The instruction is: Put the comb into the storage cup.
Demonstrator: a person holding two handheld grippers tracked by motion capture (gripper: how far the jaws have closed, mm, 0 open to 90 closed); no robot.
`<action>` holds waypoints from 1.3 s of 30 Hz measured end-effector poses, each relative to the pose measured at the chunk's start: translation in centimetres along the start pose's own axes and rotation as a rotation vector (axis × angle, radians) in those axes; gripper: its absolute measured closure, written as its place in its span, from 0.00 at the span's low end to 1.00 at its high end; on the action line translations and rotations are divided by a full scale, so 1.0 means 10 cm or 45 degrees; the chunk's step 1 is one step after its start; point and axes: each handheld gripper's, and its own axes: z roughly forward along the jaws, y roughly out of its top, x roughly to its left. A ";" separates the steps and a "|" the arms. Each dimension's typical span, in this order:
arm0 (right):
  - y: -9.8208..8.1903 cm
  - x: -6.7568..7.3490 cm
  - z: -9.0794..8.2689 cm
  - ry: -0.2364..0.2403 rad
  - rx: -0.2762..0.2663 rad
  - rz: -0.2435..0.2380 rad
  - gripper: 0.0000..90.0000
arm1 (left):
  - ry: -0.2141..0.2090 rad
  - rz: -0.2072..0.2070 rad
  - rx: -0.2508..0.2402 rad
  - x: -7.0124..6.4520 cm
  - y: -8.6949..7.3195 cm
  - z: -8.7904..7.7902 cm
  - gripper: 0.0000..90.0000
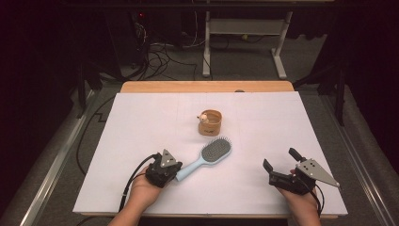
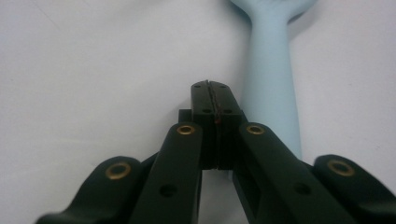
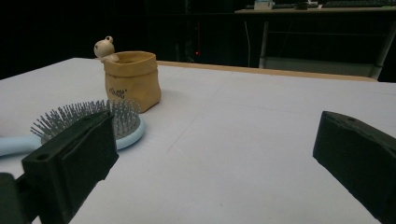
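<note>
Left gripper (image 1: 173, 173): near the front edge of the tabletop, left of the middle. Its jaws are pressed together with nothing between them, as the left gripper view shows. The tip is just beside the end of the handle, on its left side.

Right gripper (image 1: 281, 165): near the front right corner of the tabletop, jaws wide apart, nothing in them, well apart from the brush.

Hairbrush (image 1: 206, 159): light blue, lying flat on the white tabletop (image 1: 282, 122) a little in front of the middle, bristles up. The handle (image 2: 271, 79) points toward the front left, the head toward the pouch.

Pouch (image 1: 210, 122): small tan container with a little figure on its rim, standing upright near the middle of the tabletop, just behind the brush head and close to it.

Step in hand, as I judge: the left gripper comes to the handle to take it.

Risk 1: with the jaws closed, the tip may push the handle sideways, not grasp it; the brush would then turn on the smooth surface.

Risk 2: if the brush slides or turns, its head may hit the pouch and tip it over.

Risk 3: a grip at the very end of the handle may let the heavy head drop.
</note>
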 end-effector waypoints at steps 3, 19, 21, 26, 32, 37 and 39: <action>0.00 0.00 0.00 -0.001 -0.001 0.001 0.00 | -0.019 -0.017 -0.013 -0.03 -0.01 -0.04 1.00; 0.00 0.00 0.00 0.004 -0.001 0.003 0.00 | -0.040 -0.057 -0.066 0.01 -0.06 -0.10 1.00; 0.00 0.00 0.00 0.002 -0.003 0.003 0.00 | -0.032 -0.071 -0.094 0.06 -0.05 -0.11 1.00; 0.00 0.00 0.00 0.003 -0.003 0.004 0.00 | -0.045 -0.106 -0.149 0.16 -0.04 -0.16 0.93; 0.01 0.00 -0.01 0.003 -0.009 0.007 0.00 | -0.058 -0.125 -0.201 0.20 0.02 -0.20 0.61; 0.01 0.00 -0.01 0.002 -0.010 0.004 0.00 | -0.067 -0.123 -0.258 0.18 0.05 -0.24 0.36; 0.01 0.00 -0.01 0.000 -0.010 0.004 0.00 | -0.081 -0.122 -0.286 0.17 0.08 -0.27 0.31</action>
